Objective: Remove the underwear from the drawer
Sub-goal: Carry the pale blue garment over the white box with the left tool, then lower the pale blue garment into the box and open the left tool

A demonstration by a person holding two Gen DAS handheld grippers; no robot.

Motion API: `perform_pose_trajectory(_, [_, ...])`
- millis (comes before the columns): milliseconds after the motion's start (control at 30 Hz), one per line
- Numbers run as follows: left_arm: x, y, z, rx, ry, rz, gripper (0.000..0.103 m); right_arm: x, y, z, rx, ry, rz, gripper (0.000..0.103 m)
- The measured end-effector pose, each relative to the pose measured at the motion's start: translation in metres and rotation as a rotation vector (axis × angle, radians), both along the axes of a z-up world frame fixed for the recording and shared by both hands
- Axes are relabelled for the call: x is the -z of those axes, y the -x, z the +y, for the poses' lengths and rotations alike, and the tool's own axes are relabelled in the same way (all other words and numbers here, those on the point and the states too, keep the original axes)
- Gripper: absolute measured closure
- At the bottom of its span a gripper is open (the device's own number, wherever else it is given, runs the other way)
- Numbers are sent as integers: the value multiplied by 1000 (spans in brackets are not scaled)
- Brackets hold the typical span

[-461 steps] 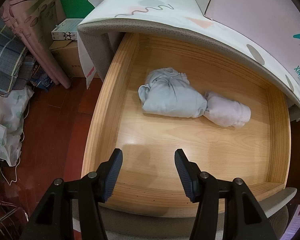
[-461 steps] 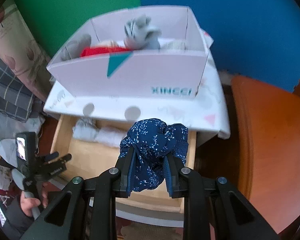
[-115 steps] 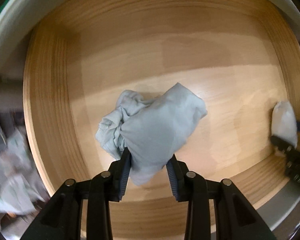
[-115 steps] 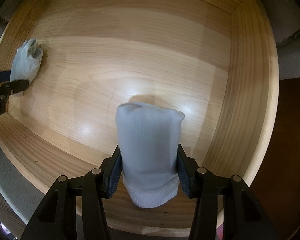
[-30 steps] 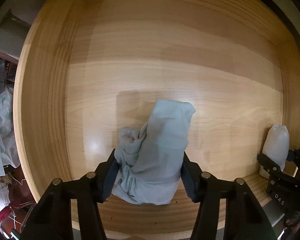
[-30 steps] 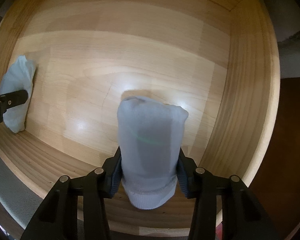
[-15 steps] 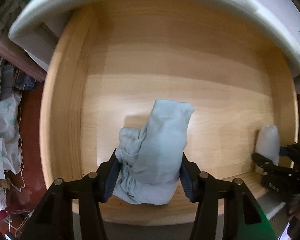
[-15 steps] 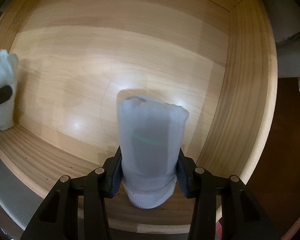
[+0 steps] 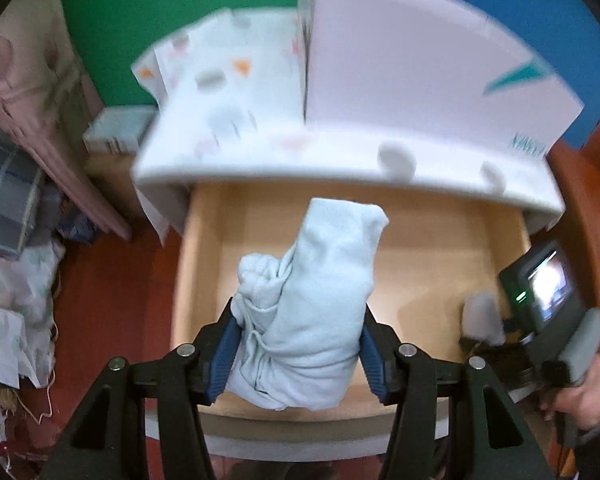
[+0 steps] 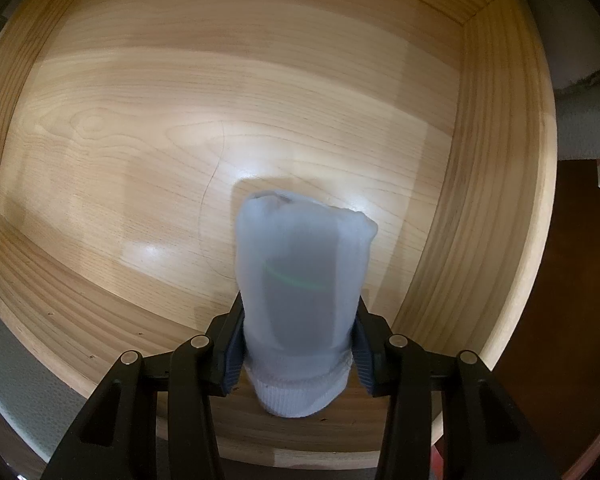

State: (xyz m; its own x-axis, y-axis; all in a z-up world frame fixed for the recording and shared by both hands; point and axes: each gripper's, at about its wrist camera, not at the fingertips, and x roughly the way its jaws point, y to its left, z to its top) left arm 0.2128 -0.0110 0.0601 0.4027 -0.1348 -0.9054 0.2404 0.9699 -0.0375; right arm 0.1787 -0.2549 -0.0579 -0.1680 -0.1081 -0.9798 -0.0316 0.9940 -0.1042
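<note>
Green and blue wall panels stand behind a white patterned cabinet top (image 9: 260, 136) carrying a white storage box (image 9: 420, 68); teal lettering low on the box front is too blurred to read, and no other writing is legible. Below the top, the light wooden drawer (image 9: 204, 248) stands pulled out. Left gripper (image 9: 296, 354) points steeply down, its blue pads clamped on both sides of a pale blue bundled underwear (image 9: 316, 300), which hangs above the drawer floor, clear of the wood. Compared with a second ago the left-wrist view takes in far more: cabinet top, box and walls are visible now, where before only the drawer interior filled the frame, so this bundle has come up out of the drawer. Right gripper (image 10: 298, 350) points almost straight down inside the drawer, pads pinching a white rolled underwear (image 10: 300, 300) near the right front corner, low over the drawer floor; its framing matches the earlier view. In the left-wrist view the right gripper's camera screen (image 9: 548, 284) glows, held by a person's hand (image 9: 580, 400) at the drawer's right end.
</note>
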Motion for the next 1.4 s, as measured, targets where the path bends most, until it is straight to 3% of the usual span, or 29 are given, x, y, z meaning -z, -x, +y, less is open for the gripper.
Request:
perform_pose_trajectory(400, [-131, -27, -14, 26, 56, -294, 48, -3, 0, 4, -1, -1, -3, 62])
perform_pose_trajectory(700, [-183, -80, -56, 87, 97, -384, 48, -4, 0, 5, -2, -2, -3, 62])
perform_pose_trajectory(900, [-175, -117, -84, 103, 90, -343, 48, -4, 0, 4, -3, -2, -3, 62])
perform_pose_trajectory(1233, [-118, -160, -123, 146, 23, -214, 48, -3, -1, 8, -1, -6, -8, 61])
perform_pose_trajectory(1400, [-100, -165, -133, 152, -37, -216, 46, -1, -1, 5, -3, -11, -5, 61])
